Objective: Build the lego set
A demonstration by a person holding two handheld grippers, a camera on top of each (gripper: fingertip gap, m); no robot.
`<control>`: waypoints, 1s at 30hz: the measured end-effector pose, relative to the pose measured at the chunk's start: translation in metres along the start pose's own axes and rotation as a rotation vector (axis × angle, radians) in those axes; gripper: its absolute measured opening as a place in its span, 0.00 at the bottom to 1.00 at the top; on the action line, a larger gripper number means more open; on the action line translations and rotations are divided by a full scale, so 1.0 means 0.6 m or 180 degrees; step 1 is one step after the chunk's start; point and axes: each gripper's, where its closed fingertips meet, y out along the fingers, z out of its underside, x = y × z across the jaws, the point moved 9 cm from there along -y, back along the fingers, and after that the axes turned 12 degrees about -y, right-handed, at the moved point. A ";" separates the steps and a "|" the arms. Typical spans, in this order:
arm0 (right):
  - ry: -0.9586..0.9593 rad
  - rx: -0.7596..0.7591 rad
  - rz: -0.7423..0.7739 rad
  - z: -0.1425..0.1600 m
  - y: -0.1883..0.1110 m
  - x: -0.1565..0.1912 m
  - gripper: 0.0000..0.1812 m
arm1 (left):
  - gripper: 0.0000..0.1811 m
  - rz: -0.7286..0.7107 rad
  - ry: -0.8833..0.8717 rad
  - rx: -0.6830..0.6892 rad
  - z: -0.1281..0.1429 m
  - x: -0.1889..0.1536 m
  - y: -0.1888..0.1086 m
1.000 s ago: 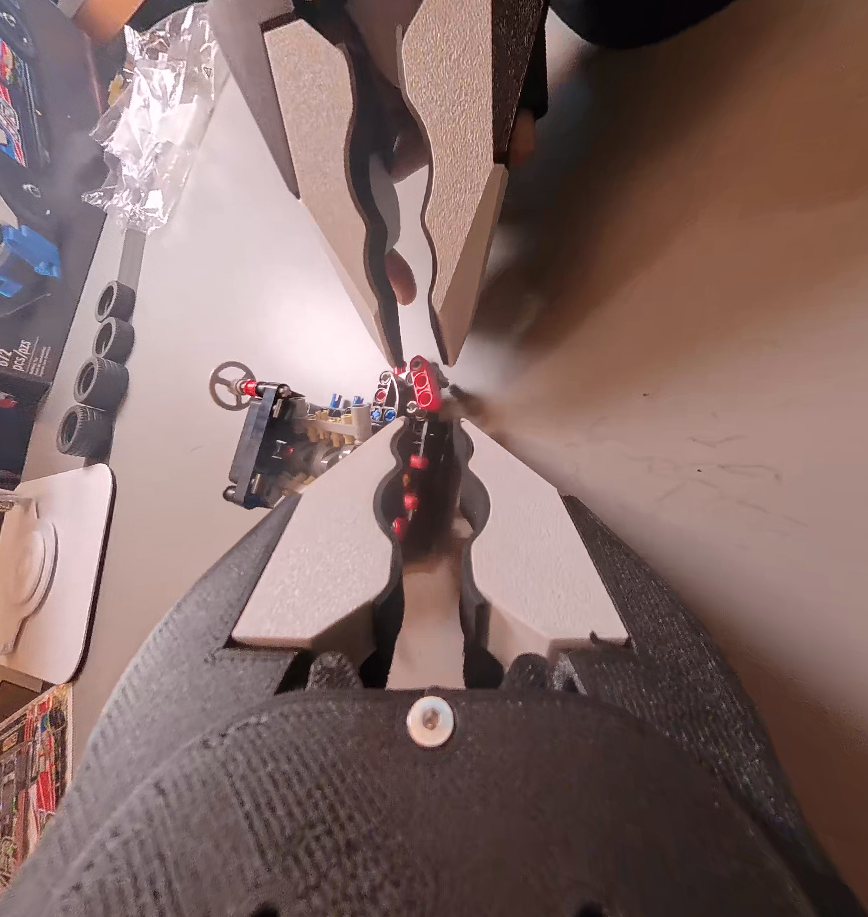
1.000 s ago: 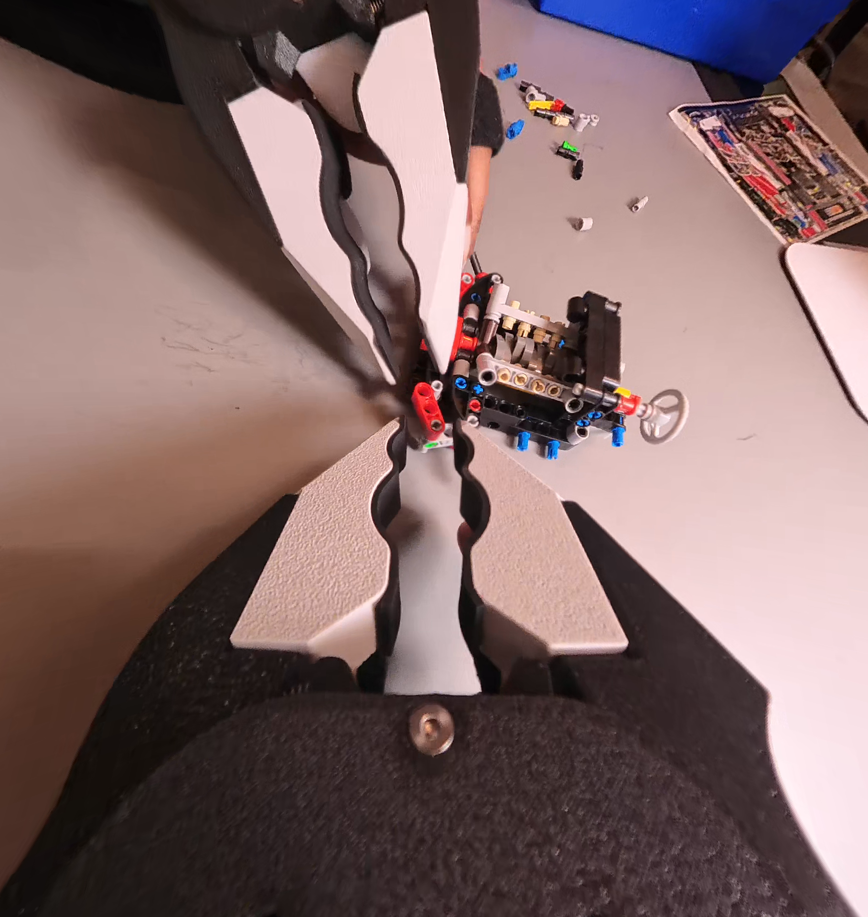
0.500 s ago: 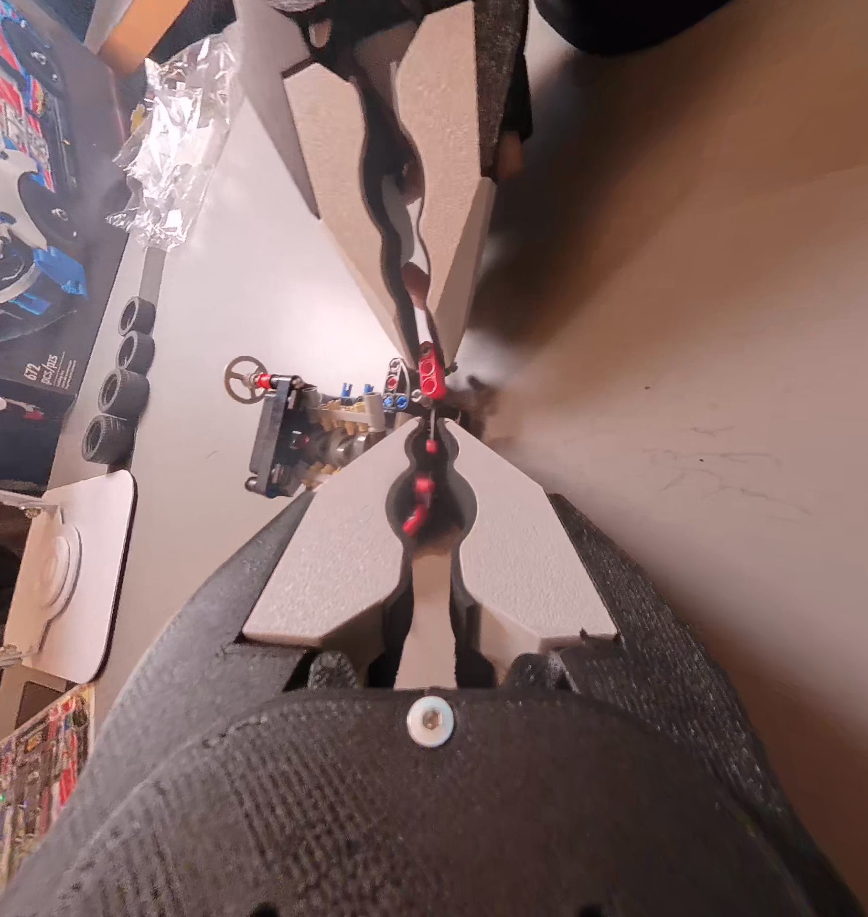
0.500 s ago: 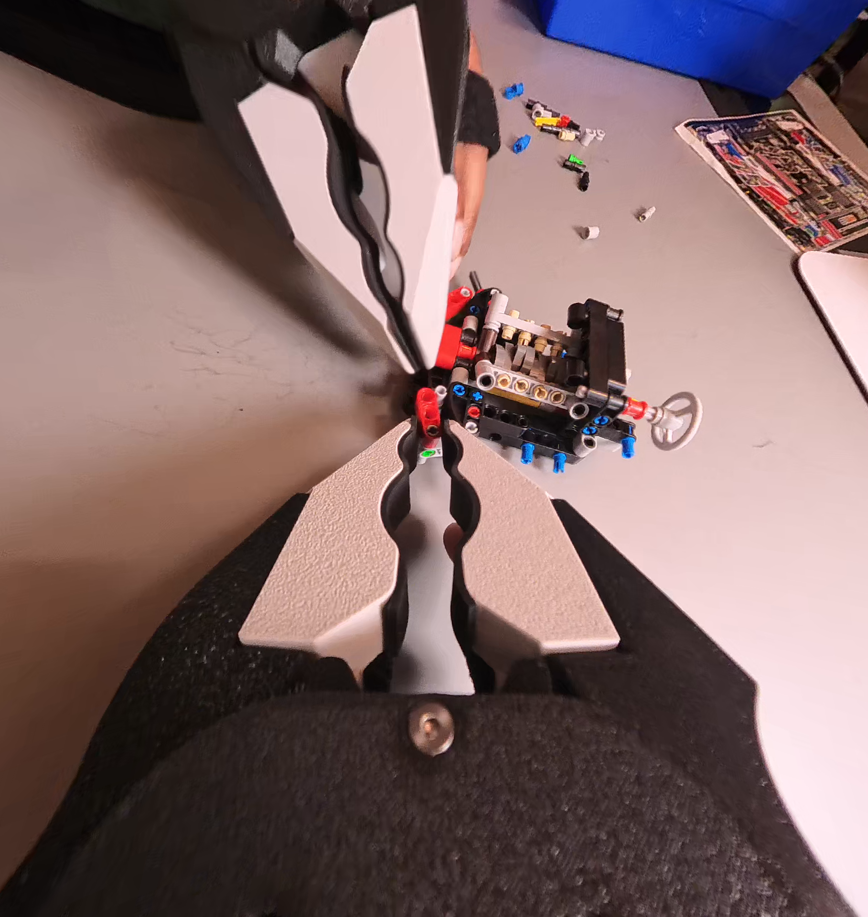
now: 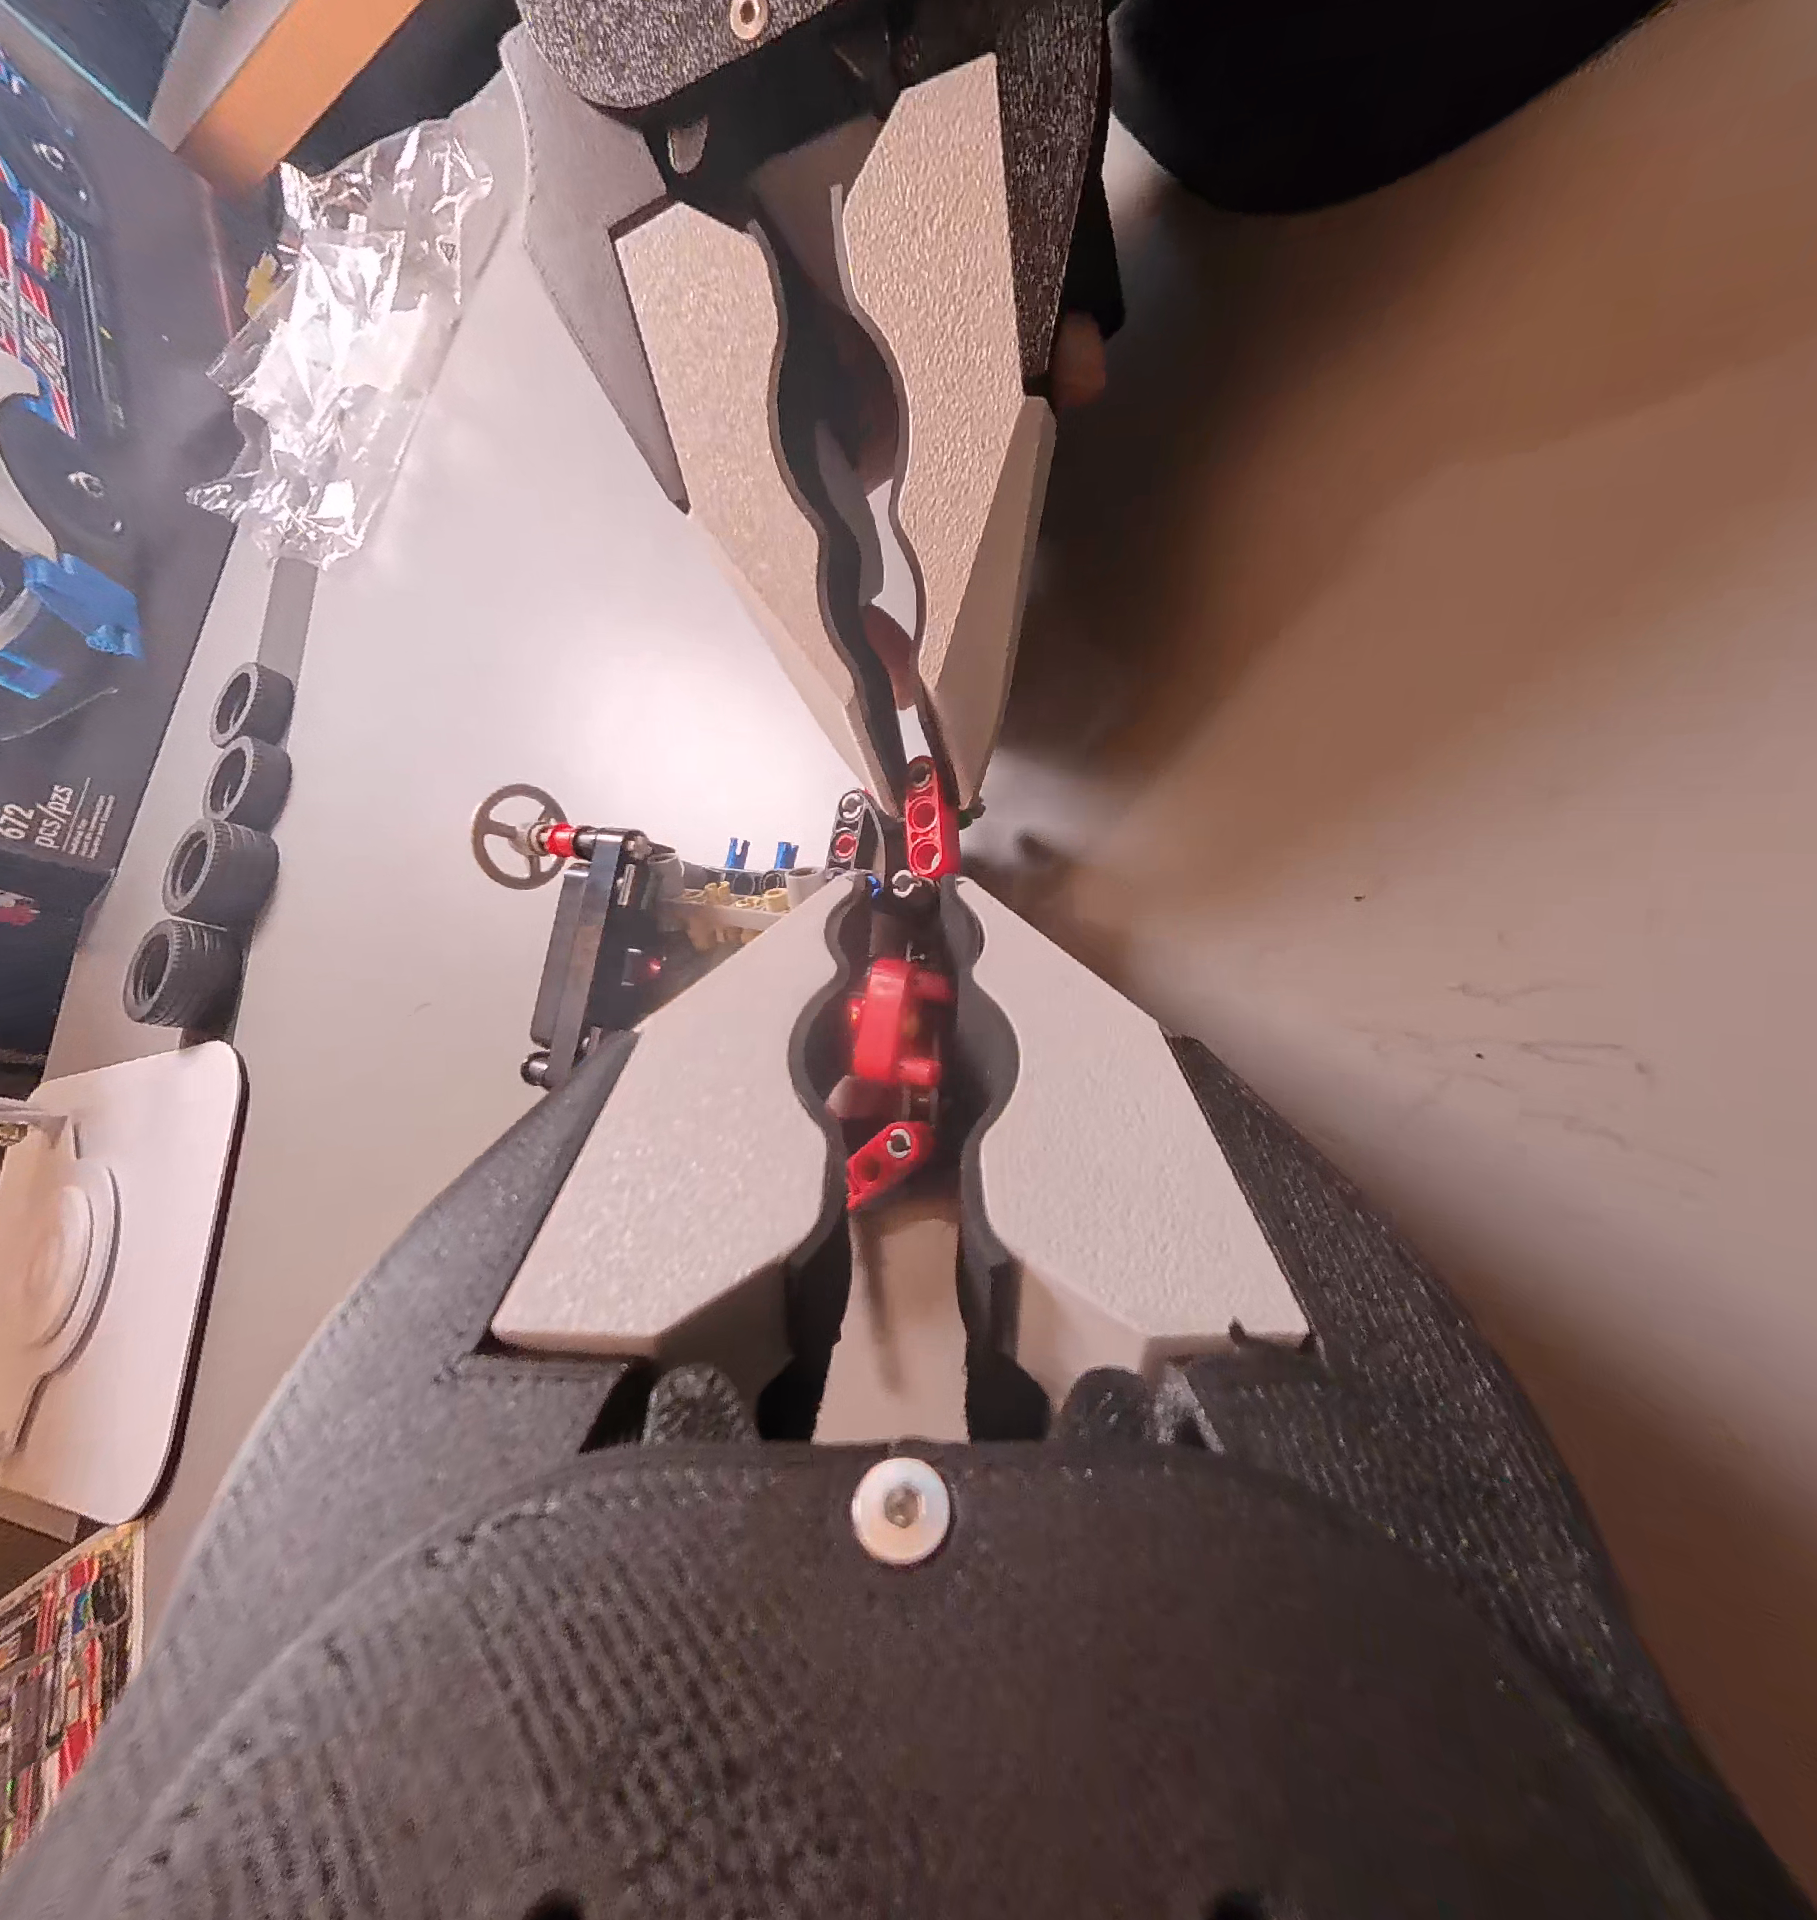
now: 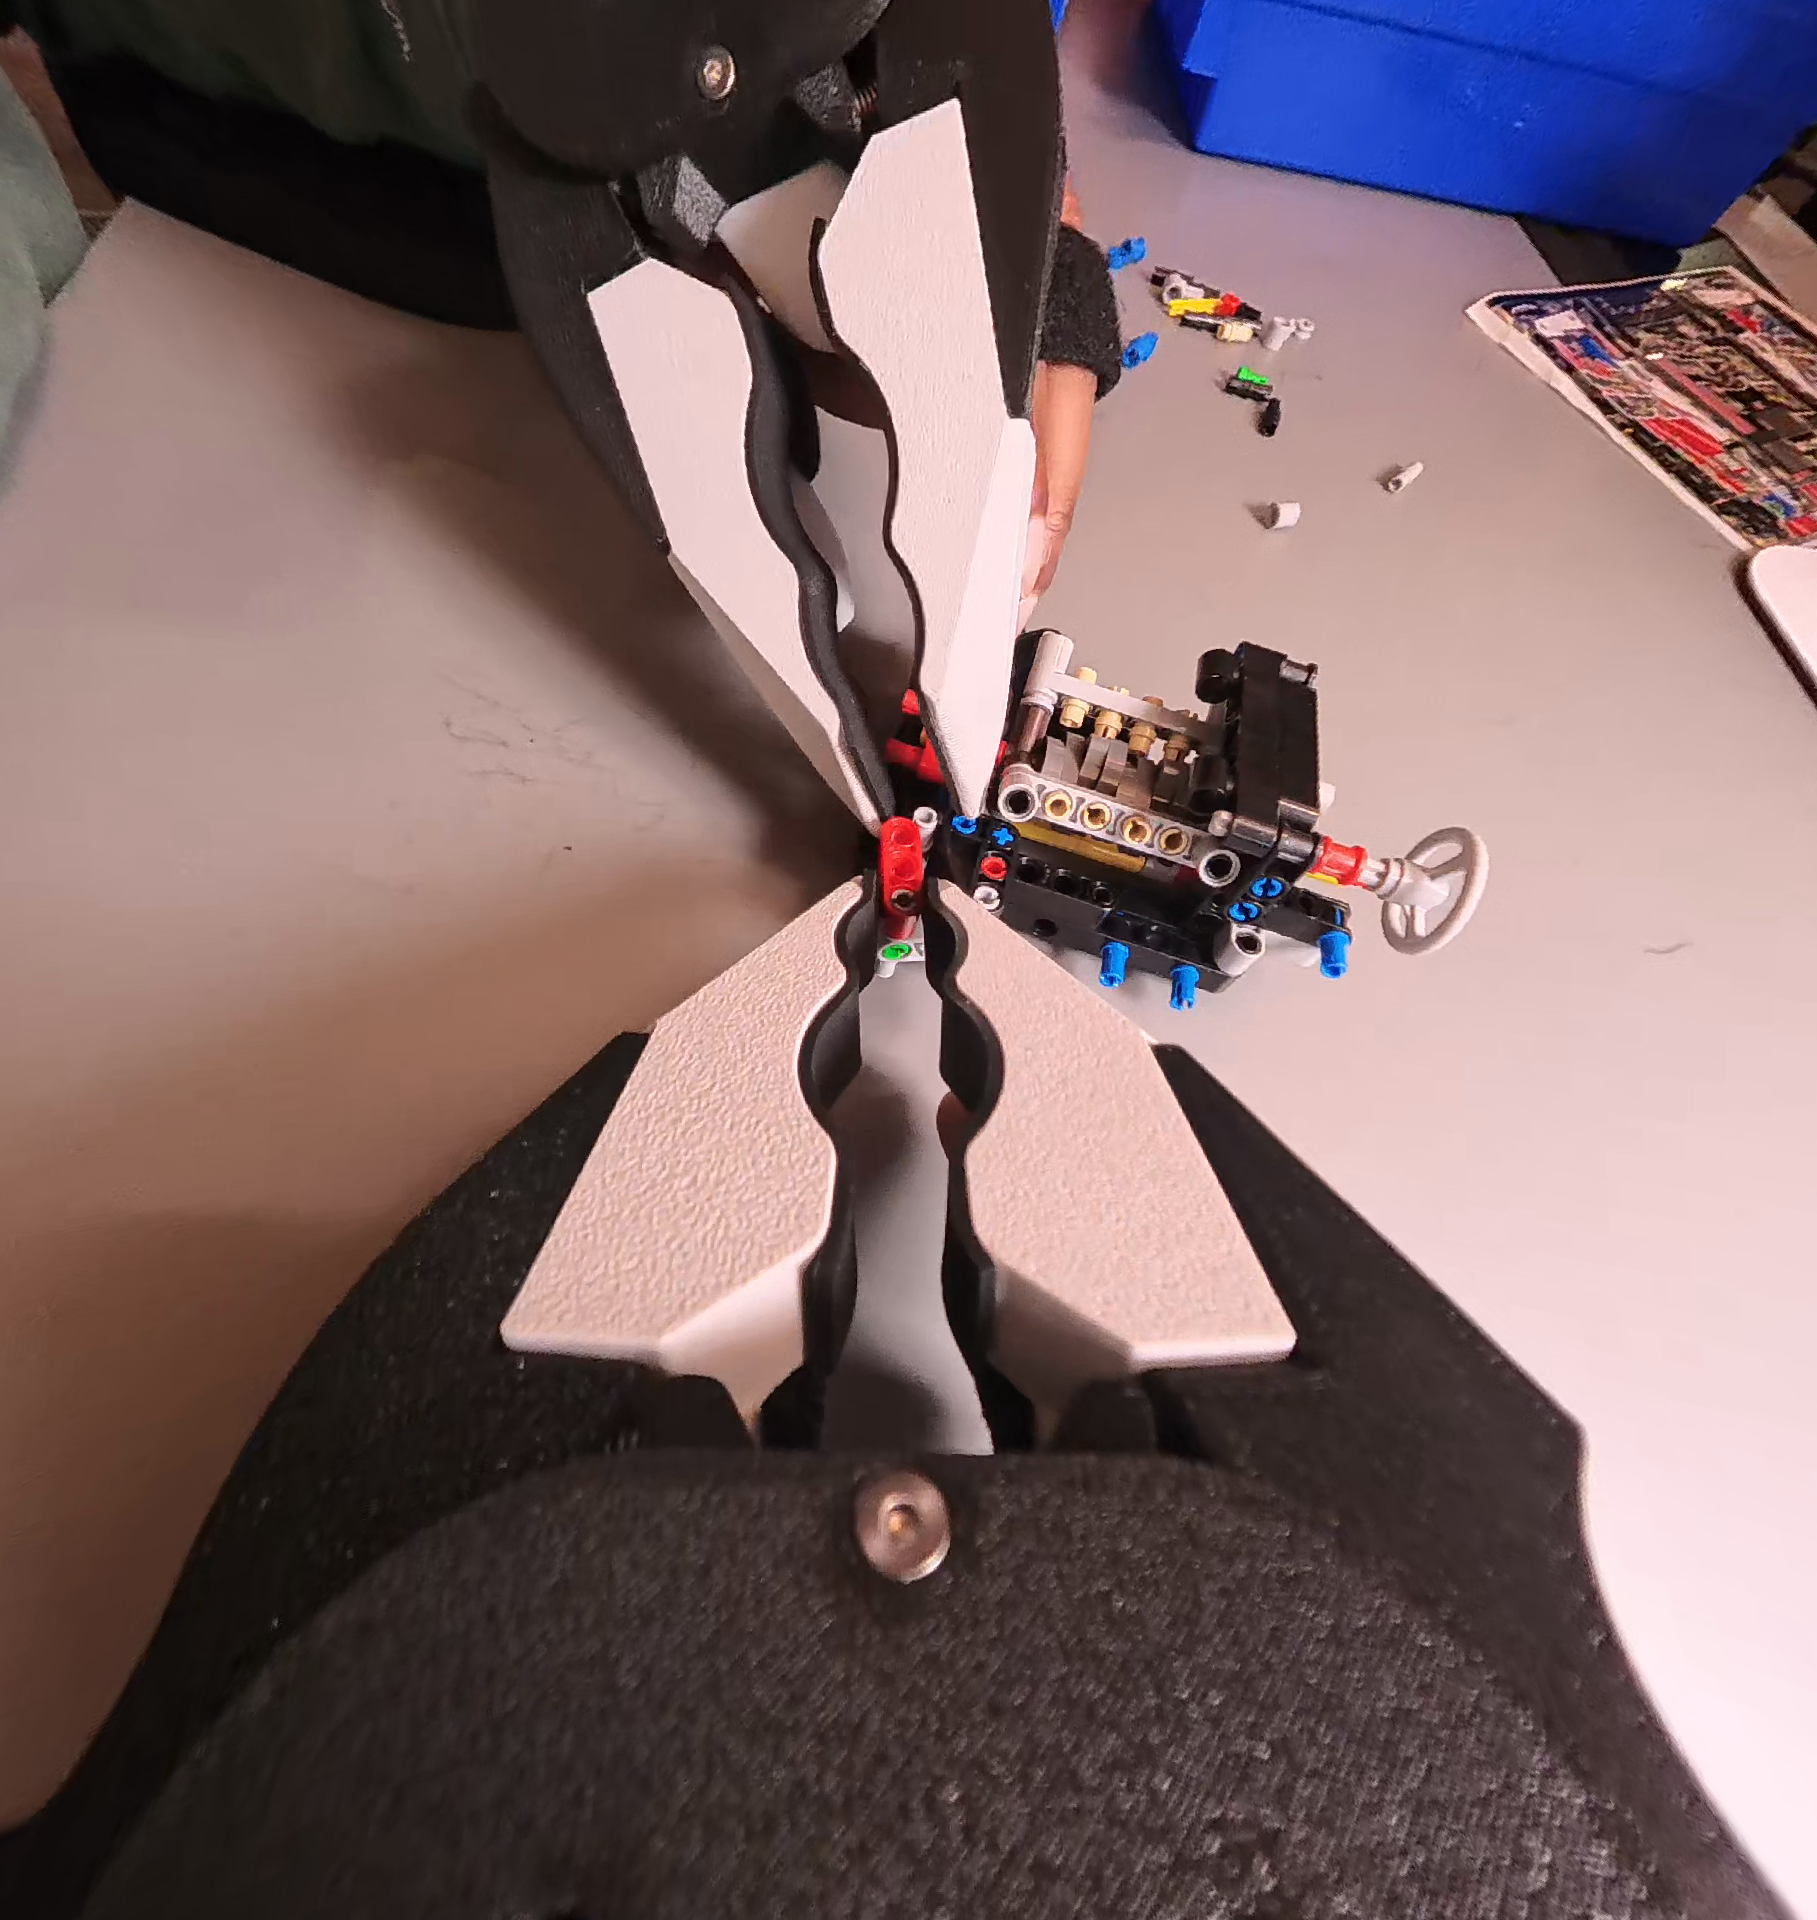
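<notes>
Right hand-held gripper [image 6: 899, 899] pinches red beam [image 6: 899, 860] beside chassis [image 6: 1143, 831].

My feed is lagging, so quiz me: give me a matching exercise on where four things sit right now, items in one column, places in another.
Items:
1. small red beam
2. steering wheel
3. four black tyres
4. loose small pieces

Places:
A. in a row beside the set's box
B. pinched at the tips of the right hand-held gripper
C. scattered on the table near the blue bin
D. on the end of the model away from both grippers

Pairs: 1-B, 2-D, 3-A, 4-C
</notes>
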 end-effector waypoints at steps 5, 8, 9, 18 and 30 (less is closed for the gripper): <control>-0.0109 0.0064 -0.0119 0.004 -0.002 0.006 0.04 | 0.00 0.0022 0.0181 -0.0047 0.000 -0.010 0.000; -0.0140 0.0109 -0.0129 0.005 -0.002 0.009 0.04 | 0.00 0.0044 0.0260 -0.0037 0.003 -0.015 0.001; -0.0143 0.0105 -0.0129 0.004 -0.003 0.009 0.04 | 0.00 0.0061 0.0241 -0.0040 0.003 -0.015 0.000; -0.0275 0.0205 -0.0055 -0.006 0.000 0.013 0.06 | 0.06 0.0090 0.0240 -0.0002 0.002 -0.015 0.005; -0.0037 -0.0146 -0.0290 0.000 -0.011 0.011 0.04 | 0.02 0.0207 0.0373 -0.0142 -0.001 -0.023 0.003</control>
